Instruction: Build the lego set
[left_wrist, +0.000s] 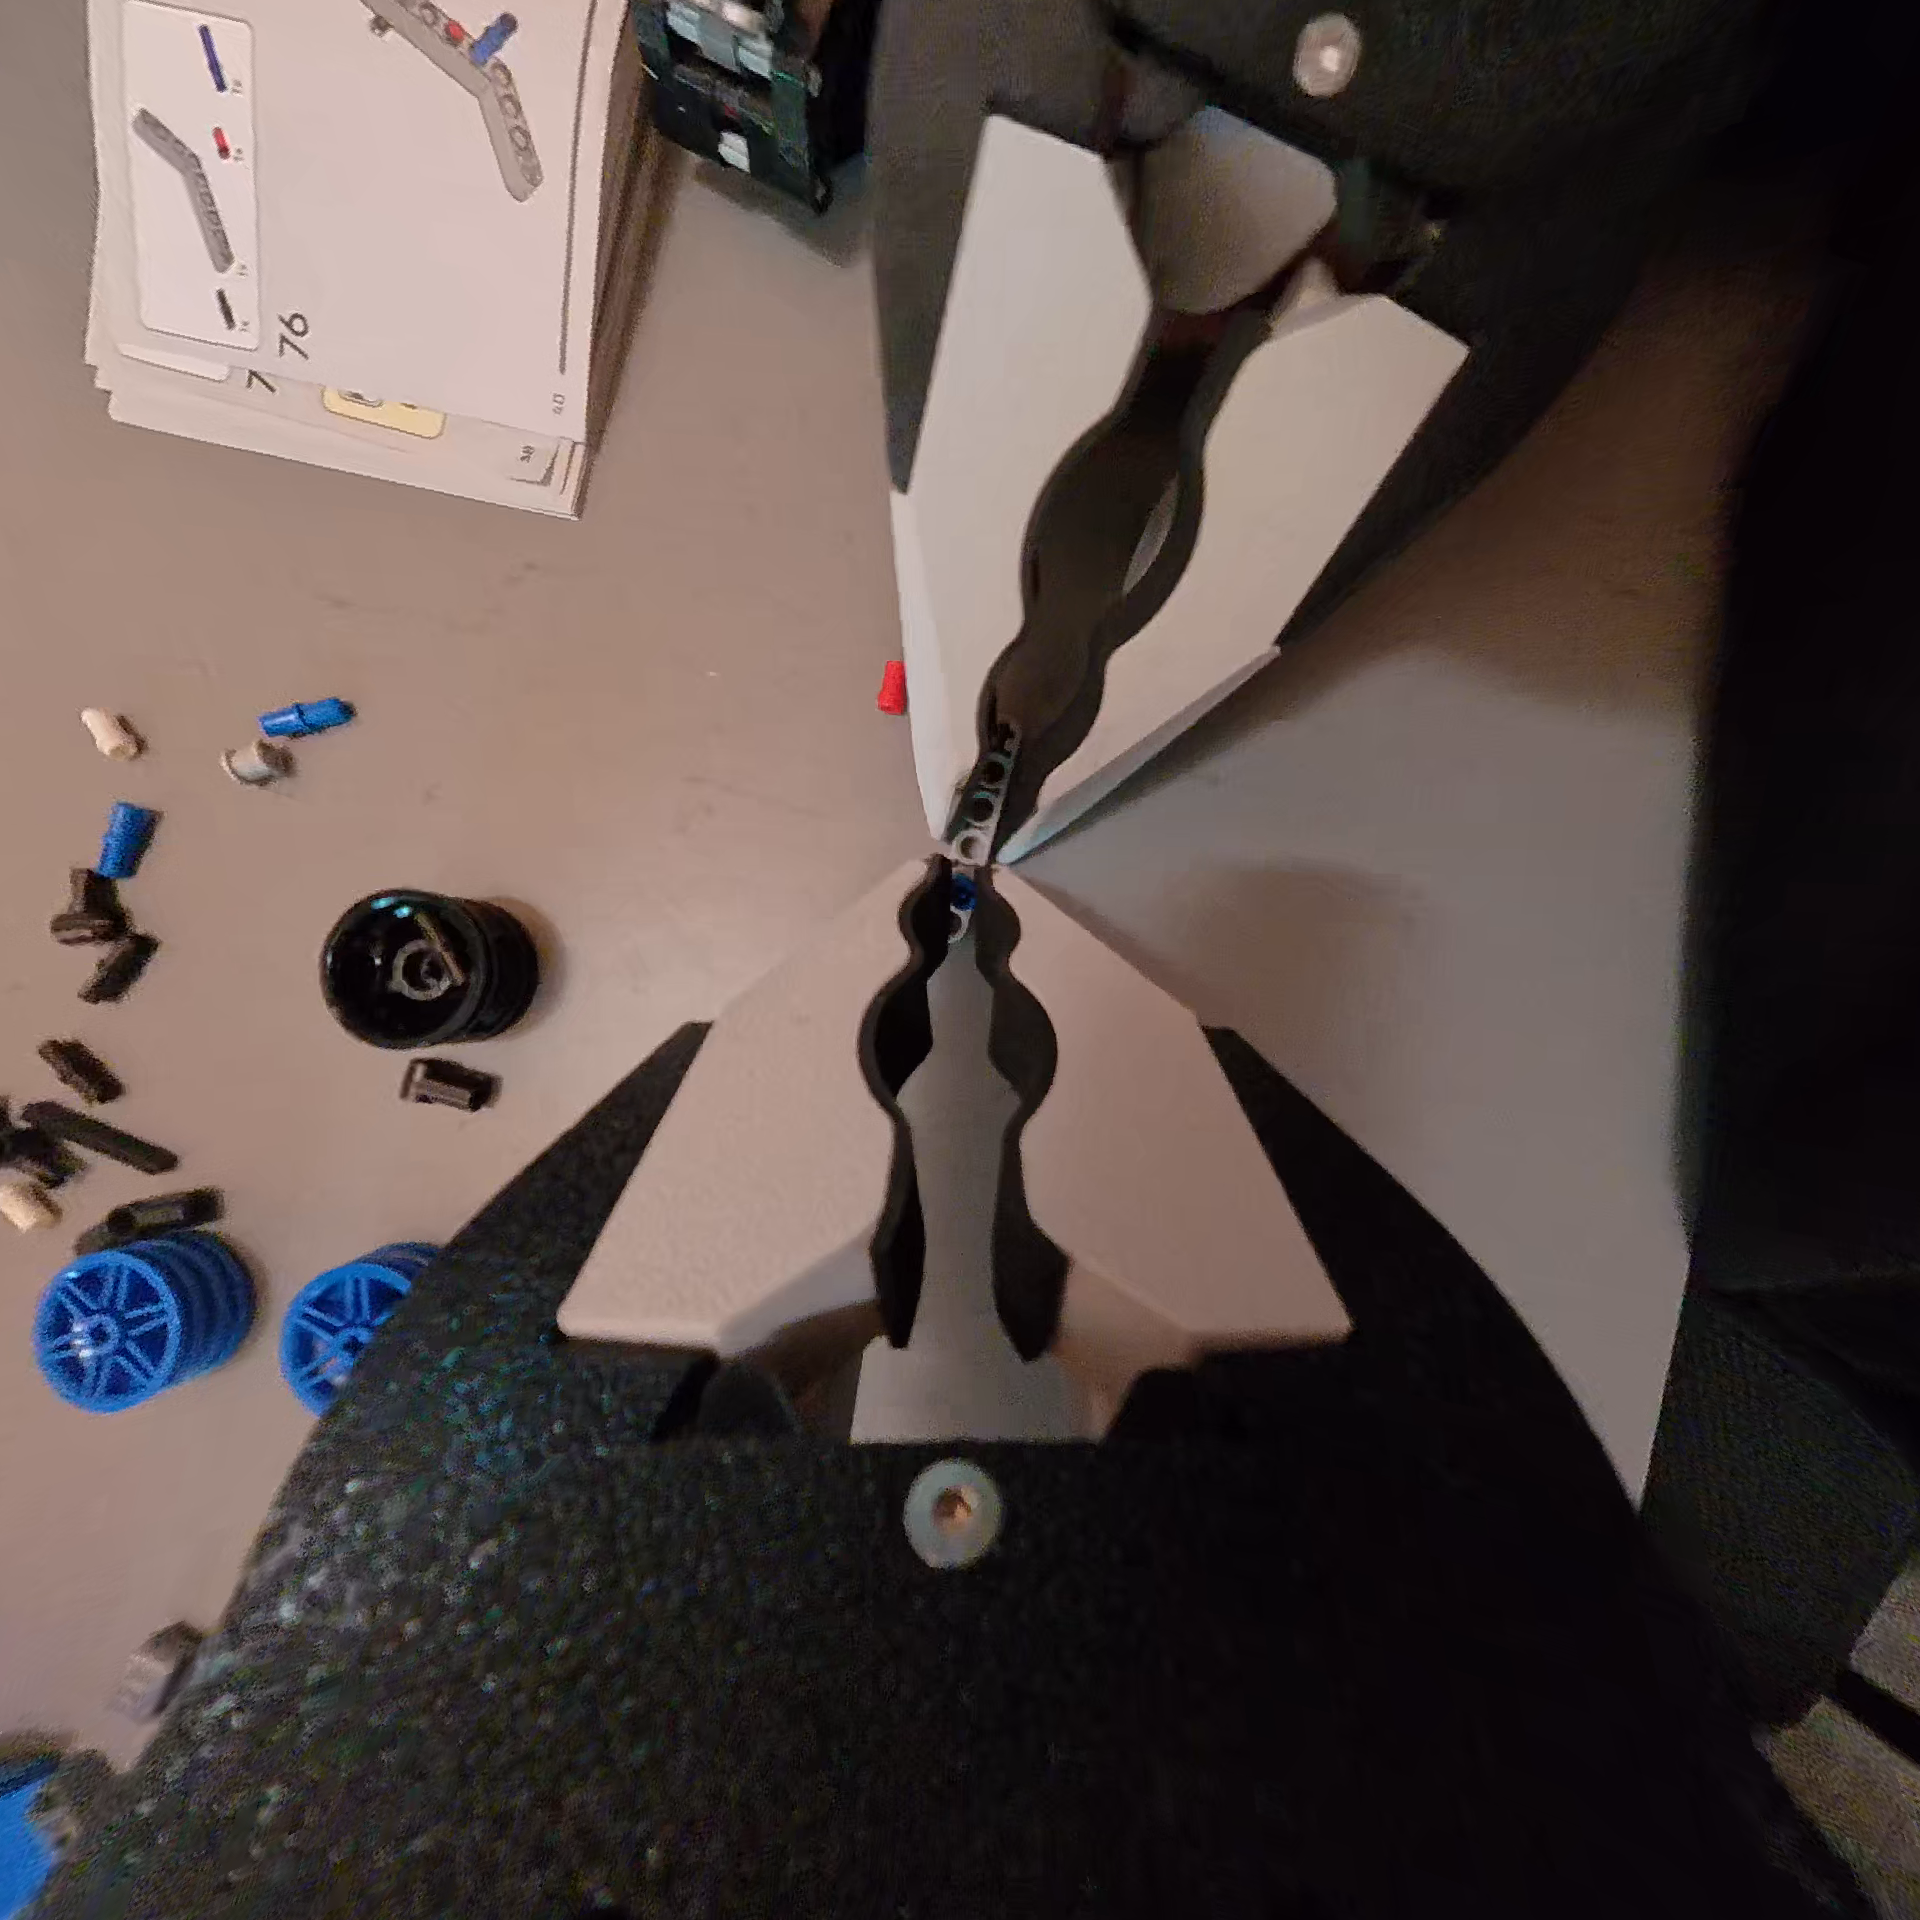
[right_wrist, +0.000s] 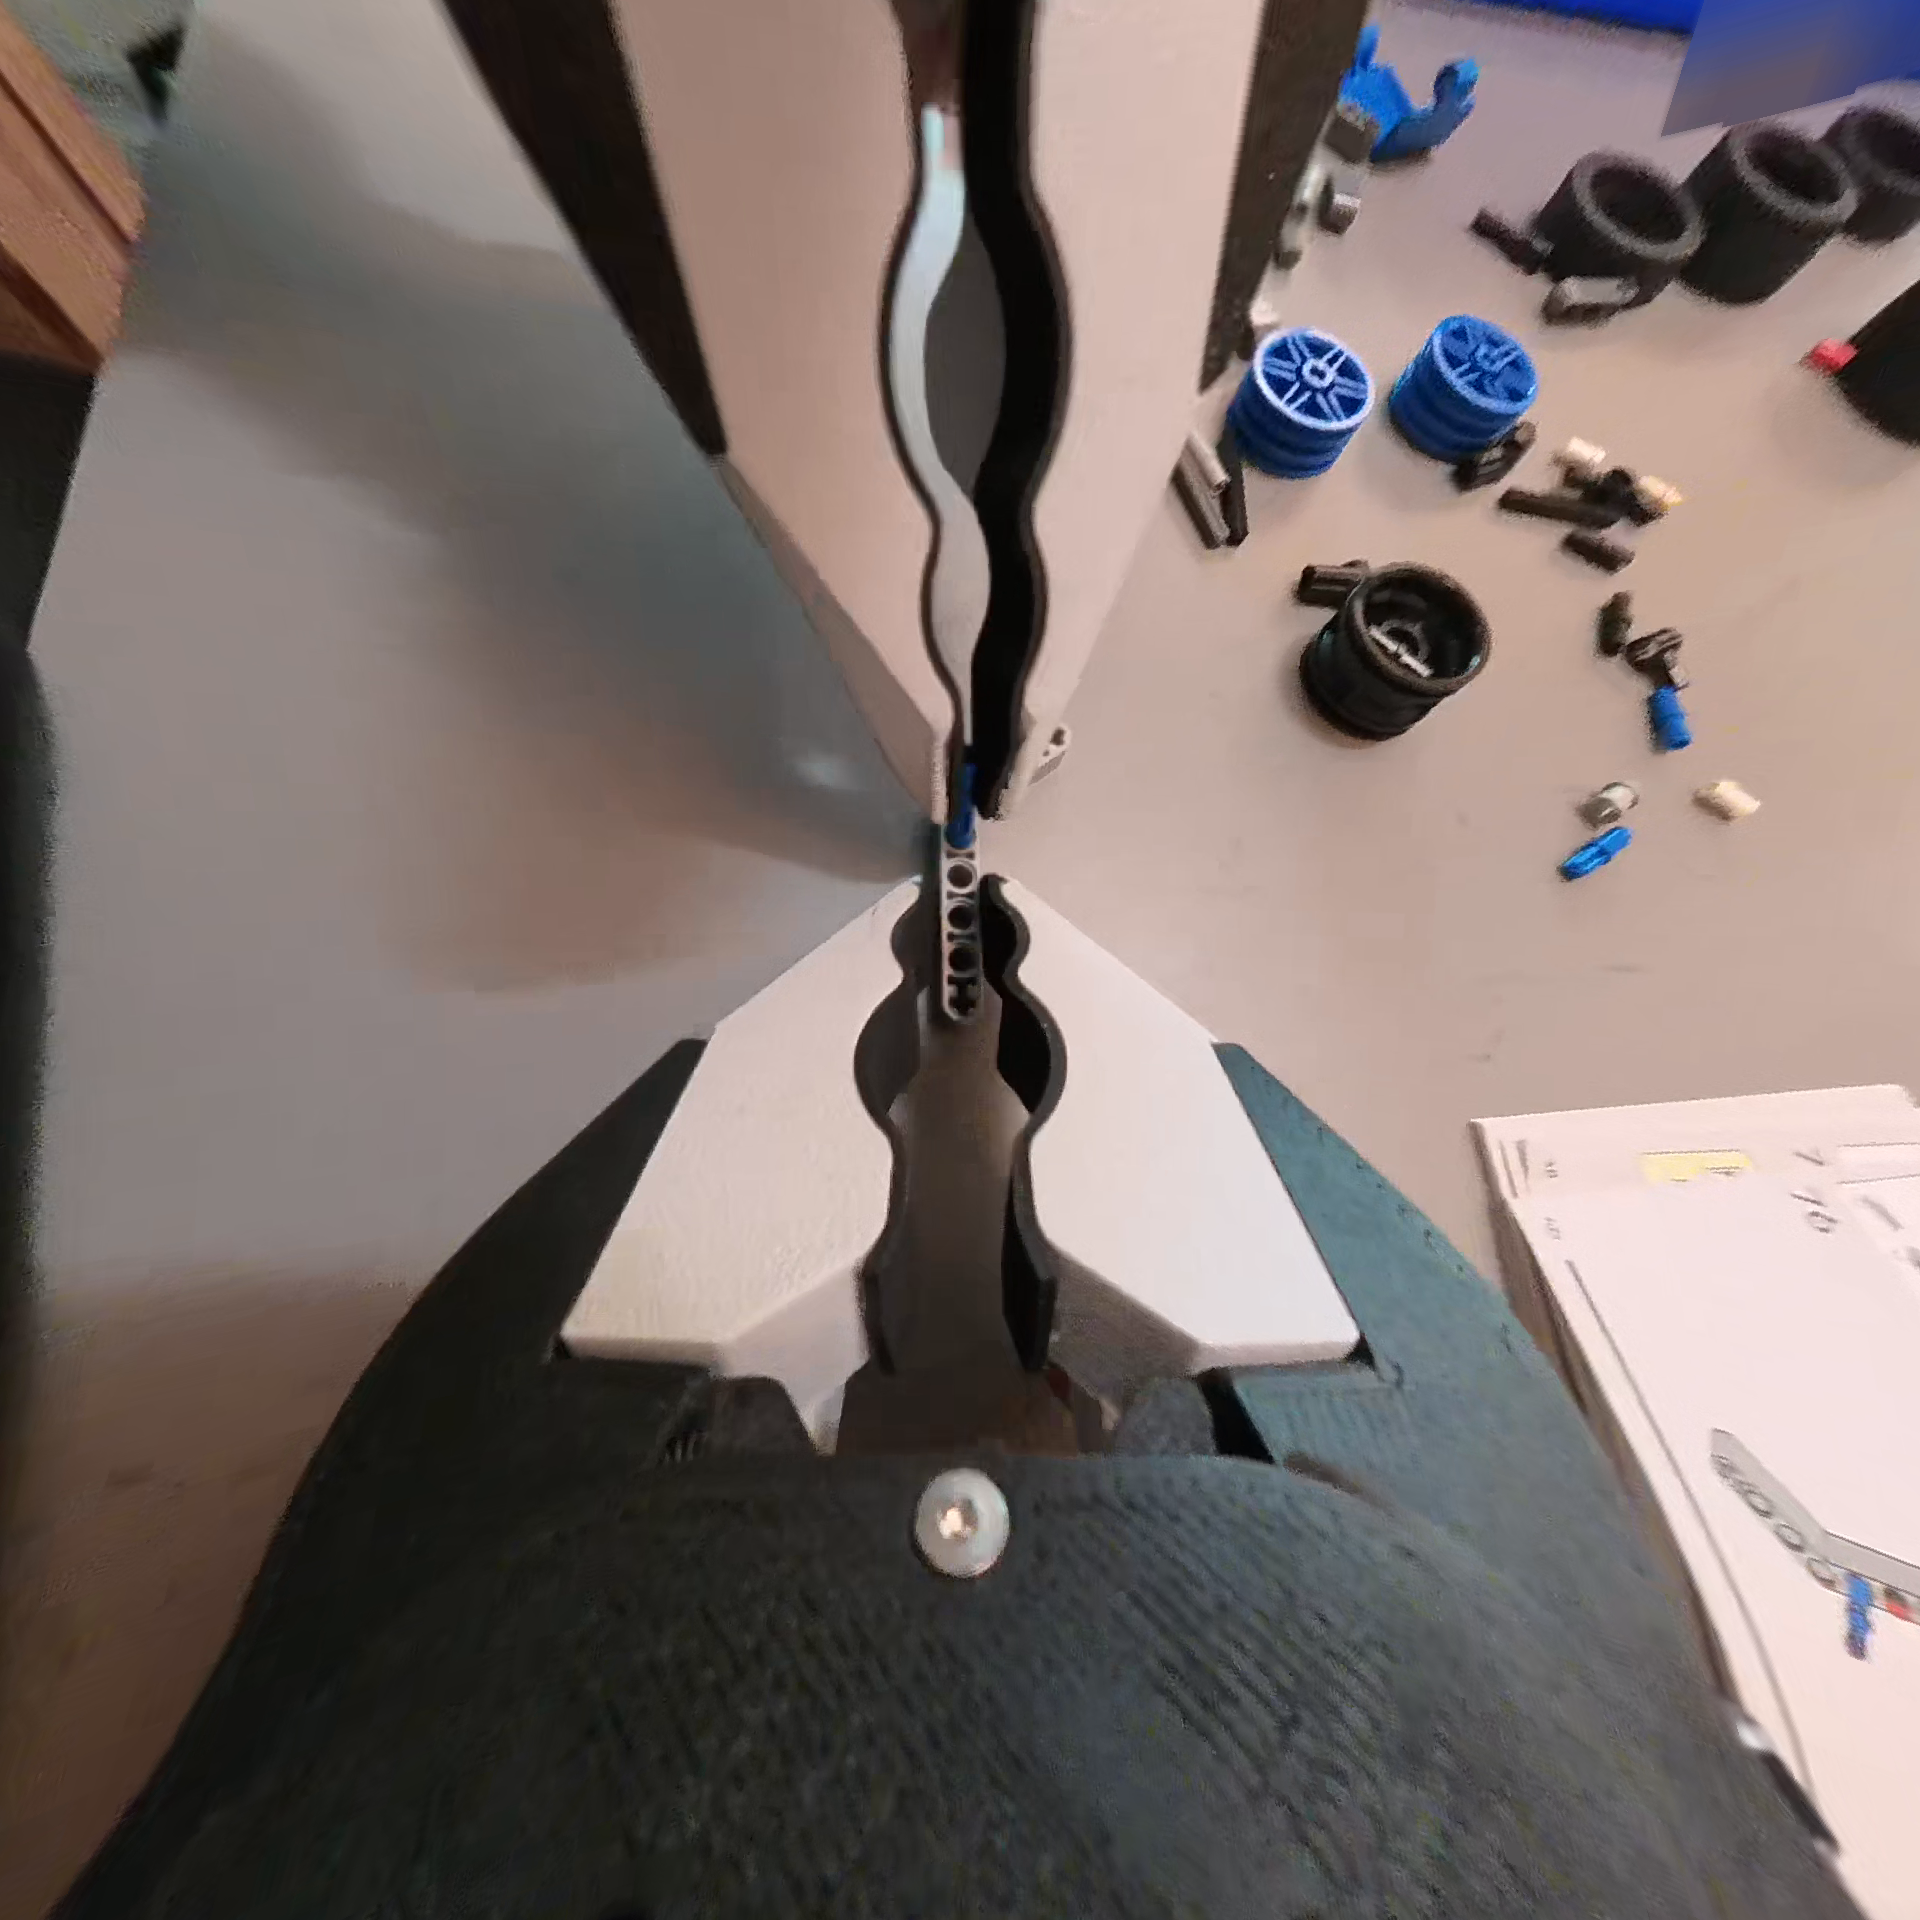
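Note:
My two grippers meet tip to tip above a pale table (left_wrist: 623, 675). My right gripper (right_wrist: 961, 894) is shut on a grey beam with a row of holes (right_wrist: 961, 935), which stands out past its fingertips. In the left wrist view it comes in from the top, with the beam (left_wrist: 987, 790) between its pads. My left gripper (left_wrist: 961, 883) is shut on a small blue pin (left_wrist: 963, 888). In the right wrist view the left gripper (right_wrist: 971, 800) comes in from the top, and the blue pin (right_wrist: 964, 800) touches the free end of the beam.
An open instruction booklet (left_wrist: 353, 239) lies on the table and also shows in the right wrist view (right_wrist: 1714, 1351). A black wheel hub (left_wrist: 426, 971), blue wheels (left_wrist: 135, 1325), a red piece (left_wrist: 891, 688) and loose black and blue pins (left_wrist: 125, 836) lie scattered. Black tyres (right_wrist: 1714, 208) stand farther off. My two grippers' fingertips are within a few centimetres of each other. The black wheel hub (left_wrist: 426, 971) is about equally far from each gripper, around 10 centimeters. Seen from the right wrist view (right_wrist: 1401, 628) as well.

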